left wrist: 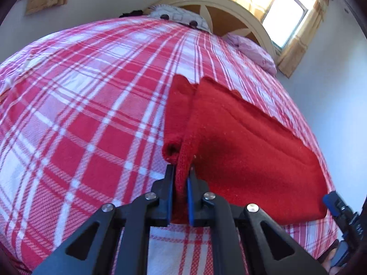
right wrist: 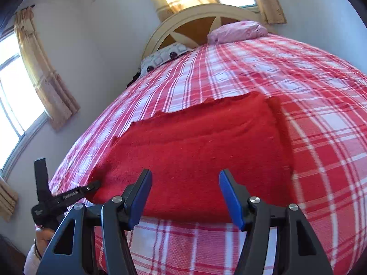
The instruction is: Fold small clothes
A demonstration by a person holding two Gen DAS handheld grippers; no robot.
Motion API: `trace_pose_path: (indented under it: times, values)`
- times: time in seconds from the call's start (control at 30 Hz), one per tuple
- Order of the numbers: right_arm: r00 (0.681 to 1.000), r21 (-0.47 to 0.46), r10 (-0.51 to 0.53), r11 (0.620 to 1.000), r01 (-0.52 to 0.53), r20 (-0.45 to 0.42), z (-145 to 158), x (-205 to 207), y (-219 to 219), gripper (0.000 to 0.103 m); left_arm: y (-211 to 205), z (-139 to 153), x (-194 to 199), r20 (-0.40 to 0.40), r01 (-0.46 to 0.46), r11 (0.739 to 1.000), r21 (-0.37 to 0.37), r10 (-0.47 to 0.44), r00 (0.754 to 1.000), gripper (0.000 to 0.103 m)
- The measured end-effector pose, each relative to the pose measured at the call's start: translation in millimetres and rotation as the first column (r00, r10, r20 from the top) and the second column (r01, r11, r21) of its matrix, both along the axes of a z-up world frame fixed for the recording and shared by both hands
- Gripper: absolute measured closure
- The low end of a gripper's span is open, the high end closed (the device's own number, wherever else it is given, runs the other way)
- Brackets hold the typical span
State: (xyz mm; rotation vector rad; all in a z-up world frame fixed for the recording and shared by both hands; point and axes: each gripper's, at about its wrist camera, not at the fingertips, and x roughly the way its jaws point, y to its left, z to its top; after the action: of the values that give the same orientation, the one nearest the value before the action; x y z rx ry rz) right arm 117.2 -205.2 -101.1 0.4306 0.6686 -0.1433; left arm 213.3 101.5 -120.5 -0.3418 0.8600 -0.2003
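item: red knitted garment (left wrist: 240,137), small, already doubled over, lying flat on the red-and-white checked bedspread (left wrist: 80,114) near the bed's near edge; scalloped hem on the far side, a sleeve or cuff with an open end at its left corner

left gripper (left wrist: 181,171): jaws pressed together, pinching a ribbed strip of the knit at the garment's near left corner; cloth runs up between the blue pads

right gripper (right wrist: 185,176): jaws spread, nothing between them; hovering over the garment's near edge, not gripping it

surroundings: arched wooden headboard (right wrist: 195,20), patterned pillow (right wrist: 160,57), pink pillow (right wrist: 238,31), curtained window (left wrist: 286,11)

step in hand, as judged: securing the near corners for the next fold; left corner taken, right corner pending

handling notes: bring the right jaws down on the near right corner and take both layers; match the left grip's depth so the edge lifts level; carry both corners together toward the scalloped hem; knit stretches, so avoid pulling the hands apart; the bedspread may catch in the jaws if they bite too low
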Motion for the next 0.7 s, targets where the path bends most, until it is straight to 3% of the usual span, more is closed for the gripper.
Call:
trace_pose_path:
  times: [0.17, 0.3, 0.37, 0.4, 0.43, 0.5, 0.57, 0.7]
  values:
    - [0.999, -0.004, 0.039, 0.999, -0.039, -0.022, -6.1, 10.8, 10.5, 0.041, 11.4, -9.5, 4.2, -0.040, -0.013, 0.999, -0.041, 0.011, 0.999, 0.092]
    - [0.997, -0.005, 0.061, 0.998, -0.062, -0.048, -10.4, 25.9, 16.9, 0.041, -5.1, -1.3, -3.3, 0.010, 0.052, 0.992, 0.111, -0.053, 0.999, 0.079]
    - [0.995, 0.001, 0.085, 0.996, -0.085, -0.042, -5.2, 36.9, 19.4, 0.041, -1.0, 6.2, -7.9, 0.032, 0.045, 0.992, 0.116, -0.049, 0.998, 0.055]
    - [0.995, 0.000, 0.095, 0.996, -0.095, -0.039, -2.1, 41.2, 21.2, 0.041, 4.0, 10.0, -9.6, 0.049, 0.032, 0.994, 0.102, -0.037, 0.998, 0.033]
    - [0.993, -0.003, 0.112, 0.994, -0.113, -0.033, 2.6, 47.9, 24.1, 0.041, 10.4, 14.0, -11.5, 0.071, 0.010, 0.997, 0.075, -0.016, 0.997, 0.020]
    - [0.988, 0.001, 0.151, 0.989, -0.151, -0.029, 10.3, 64.1, 29.7, 0.041, 21.7, 17.5, -10.3, 0.093, -0.029, 1.000, 0.001, 0.029, 0.995, 0.018]
    - [0.979, 0.018, 0.203, 0.979, -0.202, -0.029, 16.1, 88.5, 38.4, 0.041, 24.2, 12.8, 0.3, 0.050, -0.034, 0.997, -0.066, 0.037, 0.998, 0.018]
    - [0.968, 0.071, 0.243, 0.968, -0.239, -0.055, 11.8, 126.1, 52.9, 0.041, 12.5, -6.7, 15.5, -0.036, -0.010, 0.997, -0.081, 0.007, 0.999, 0.020]
